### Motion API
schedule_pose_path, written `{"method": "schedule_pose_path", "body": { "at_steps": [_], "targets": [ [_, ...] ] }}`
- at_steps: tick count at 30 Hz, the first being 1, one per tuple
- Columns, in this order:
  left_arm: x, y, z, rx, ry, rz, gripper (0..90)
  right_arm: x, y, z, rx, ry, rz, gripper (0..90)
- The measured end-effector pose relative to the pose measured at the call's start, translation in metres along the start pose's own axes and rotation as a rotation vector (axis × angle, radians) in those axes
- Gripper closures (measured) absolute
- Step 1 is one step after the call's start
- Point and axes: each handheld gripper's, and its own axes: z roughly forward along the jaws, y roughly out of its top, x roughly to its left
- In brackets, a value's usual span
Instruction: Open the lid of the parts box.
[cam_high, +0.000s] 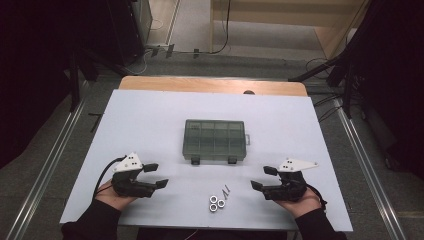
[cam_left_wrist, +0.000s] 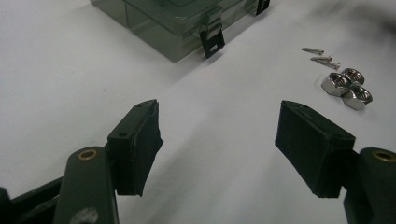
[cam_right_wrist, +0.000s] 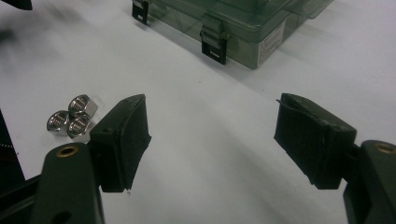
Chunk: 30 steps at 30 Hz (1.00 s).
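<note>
A smoky clear compartment box (cam_high: 215, 139) lies shut in the middle of the white table (cam_high: 150, 120), its two black latches facing me. In front of it lie three steel hex nuts (cam_high: 216, 202) and a few small screws (cam_high: 225, 190). My left gripper (cam_high: 156, 175) rests at the front left, held in a hand, jaws open and empty. My right gripper (cam_high: 263, 178) sits at the front right, also open and empty. In the left gripper view the box (cam_left_wrist: 177, 23), nuts (cam_left_wrist: 348, 85) and screws (cam_left_wrist: 321, 56) lie ahead. In the right gripper view the nuts (cam_right_wrist: 72, 116) lie left of the box (cam_right_wrist: 243, 23).
The white top ends close to my hands at the front. A wooden edge (cam_high: 210, 84) shows behind it. Metal rails (cam_high: 45, 165) run along the floor on both sides, with cables and dark stands at the back.
</note>
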Motion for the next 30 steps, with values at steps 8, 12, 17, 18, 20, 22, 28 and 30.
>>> {"method": "schedule_pose_path", "body": {
  "at_steps": [8,12,17,18,20,22,28,30],
  "targets": [
    [0.0001,-0.0006,-0.0002,0.001,0.004,0.004,30.4,-0.0029,0.0,0.001,0.005,0.029,0.009,30.1],
    [0.0005,-0.0007,0.0003,-0.002,0.005,0.001,30.4,-0.0045,0.0005,0.0002,0.002,0.026,0.014,31.6],
    [0.0002,-0.0008,0.001,0.0,0.008,0.003,30.5,-0.008,0.0013,0.0009,0.006,0.055,0.038,31.7],
    [0.0002,-0.0008,0.001,0.0,0.008,0.003,30.4,-0.008,0.0013,0.0008,0.008,0.052,0.035,31.6],
    [0.0004,-0.0005,0.0006,0.0,0.005,0.001,30.4,-0.0078,0.0013,0.0008,0.008,0.049,0.033,31.5],
    [0.0004,-0.0005,0.0006,0.001,0.002,0.0,30.4,-0.0075,0.0013,0.0008,0.009,0.052,0.029,31.5],
    [0.0008,-0.0007,0.0006,-0.005,-0.001,-0.002,30.5,-0.0069,0.0025,0.0013,0.026,0.056,0.044,32.6],
    [0.0011,-0.0008,0.0006,-0.004,0.0,-0.003,30.4,-0.0071,0.0027,0.0012,0.027,0.057,0.044,32.9]
  ]
}}
